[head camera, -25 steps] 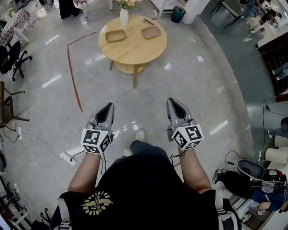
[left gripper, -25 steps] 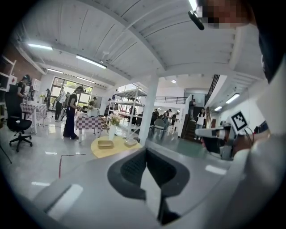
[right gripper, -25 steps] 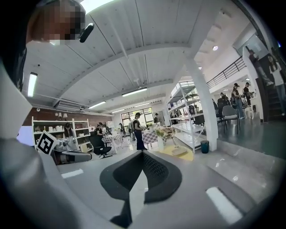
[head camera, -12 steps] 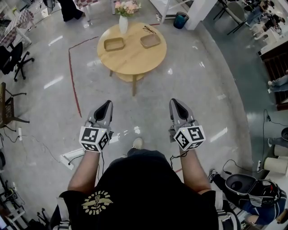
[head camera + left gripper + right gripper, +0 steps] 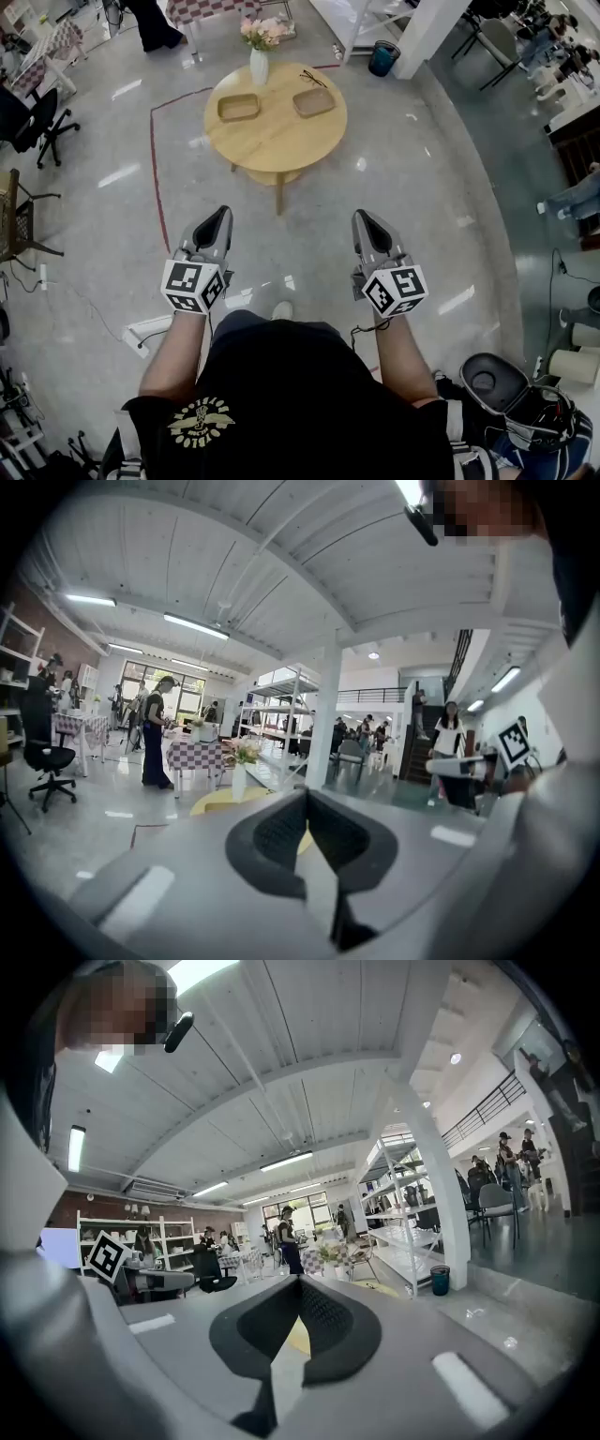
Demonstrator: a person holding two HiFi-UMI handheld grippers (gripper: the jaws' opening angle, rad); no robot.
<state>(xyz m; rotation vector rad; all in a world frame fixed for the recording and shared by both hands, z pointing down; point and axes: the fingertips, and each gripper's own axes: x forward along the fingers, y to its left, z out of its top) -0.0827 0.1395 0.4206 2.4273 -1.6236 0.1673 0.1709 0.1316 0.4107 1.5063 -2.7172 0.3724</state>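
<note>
Two grey grippers held out over the grey polished floor (image 5: 422,216): left gripper (image 5: 221,214) and right gripper (image 5: 363,217), well apart from each other. On both, the jaws are pressed together at the tips with nothing between them.

Nearest thing: round light-wood table (image 5: 277,131), ahead of both sets of fingertips and well apart from them.

On it:
- left wooden tray (image 5: 238,108), in line with the left fingers
- right wooden tray (image 5: 313,101), nearer the right fingers' line
- white vase with pink flowers (image 5: 258,64), beyond the left wooden tray
- dark-rimmed glasses (image 5: 312,77), beyond the right wooden tray

Red floor line (image 5: 156,178) runs left of the left fingers. Pale shoe (image 5: 280,309) sits behind the fingertips, between the grippers.
</note>
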